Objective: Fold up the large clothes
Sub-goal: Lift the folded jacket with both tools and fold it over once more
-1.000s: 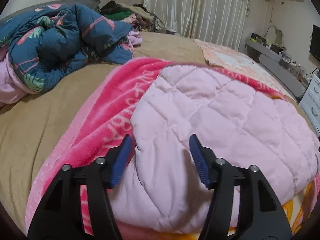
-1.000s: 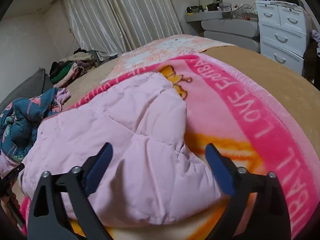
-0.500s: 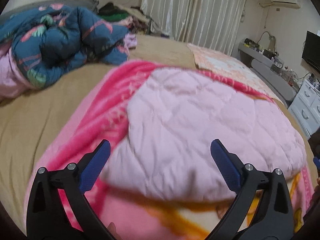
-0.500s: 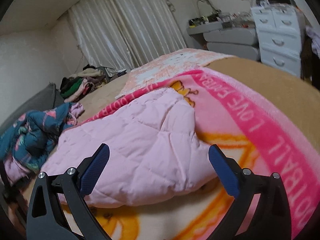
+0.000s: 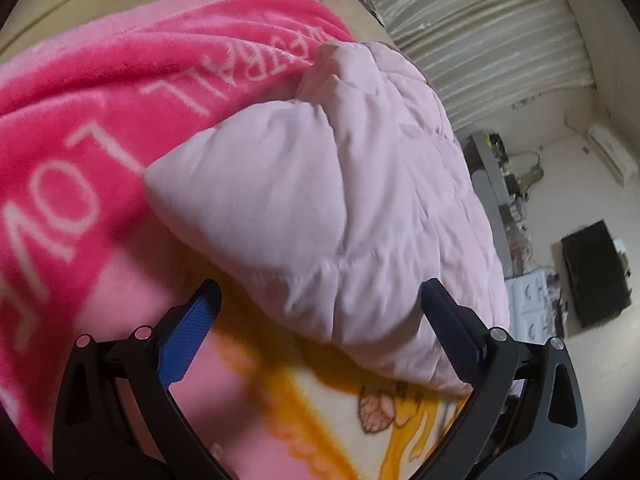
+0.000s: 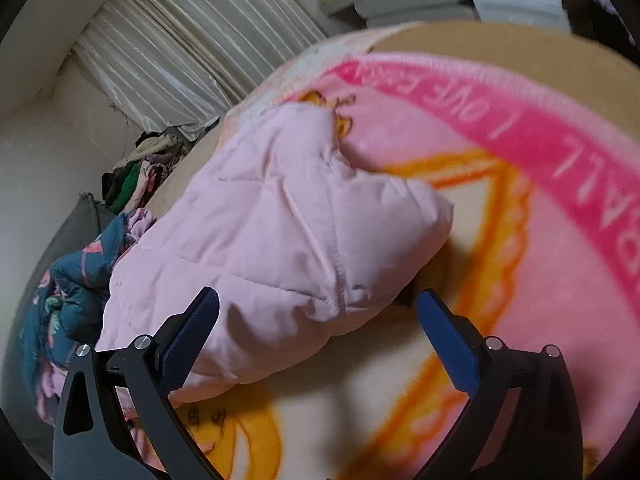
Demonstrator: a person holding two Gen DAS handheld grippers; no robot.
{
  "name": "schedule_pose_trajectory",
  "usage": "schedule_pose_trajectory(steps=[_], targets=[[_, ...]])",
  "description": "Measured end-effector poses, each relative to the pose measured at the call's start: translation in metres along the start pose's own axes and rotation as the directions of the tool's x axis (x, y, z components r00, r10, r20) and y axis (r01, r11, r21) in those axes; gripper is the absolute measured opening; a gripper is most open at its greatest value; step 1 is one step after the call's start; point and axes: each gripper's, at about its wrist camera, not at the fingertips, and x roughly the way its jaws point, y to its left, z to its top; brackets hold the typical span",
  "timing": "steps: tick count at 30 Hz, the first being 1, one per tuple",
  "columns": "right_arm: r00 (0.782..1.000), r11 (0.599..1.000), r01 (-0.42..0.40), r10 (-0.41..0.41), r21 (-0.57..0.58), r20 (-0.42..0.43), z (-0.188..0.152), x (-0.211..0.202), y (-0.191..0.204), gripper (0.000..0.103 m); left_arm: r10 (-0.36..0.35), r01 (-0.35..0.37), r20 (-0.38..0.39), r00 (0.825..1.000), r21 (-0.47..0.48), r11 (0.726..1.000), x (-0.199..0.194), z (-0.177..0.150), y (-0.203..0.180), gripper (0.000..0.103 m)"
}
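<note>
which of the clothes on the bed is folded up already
The pale pink quilted jacket, lying as a compact bundle on the pink cartoon blanket. The dark blue flamingo-print garment is crumpled, and the pile by the curtain is a loose heap.

The left gripper (image 5: pixel 318 314) tilts downward with its jaws spread wide after just opening, nothing pressed between its blue pads (image 5: pixel 186 338), while the right gripper (image 6: pixel 316 316) also angles down, rolled sideways, jaws wide apart and empty.
</note>
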Motion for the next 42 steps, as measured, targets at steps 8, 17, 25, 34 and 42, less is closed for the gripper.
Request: schedule_pose_trajectory(steps=[8,17,25,34,42], targets=[[0.992,0.989,-0.115,0.120,0.096,-0.045,0.017,0.038,-0.008,0.099,0.010,-0.011,0.029,1.000,0.025,1.000,0.020,0.013,-0.008,0.095],[0.981,0.981,-0.183,0.187,0.062,-0.052,0.032,0.054,-0.007,0.084,-0.010,0.006,0.054,0.998,0.061,0.998,0.037,0.021,-0.012,0.092],[0.975,0.950,-0.205,0.219,-0.234,0.038,0.035,0.022,0.041,0.035,0.057,-0.107,0.167,0.984,0.309,0.945,0.012,0.008,-0.068,0.035],[0.961,0.852,-0.139,0.238,-0.504,0.138,0.024,-0.039,0.096,0.030,0.045,-0.144,0.236,0.971,0.419,0.896,-0.033,-0.004,-0.110,0.029],[0.956,0.791,-0.114,0.251,-0.601,0.149,-0.001,-0.086,0.108,0.030,0.026,-0.155,0.255,0.967,0.501,0.851,-0.069,-0.031,-0.120,0.029]])
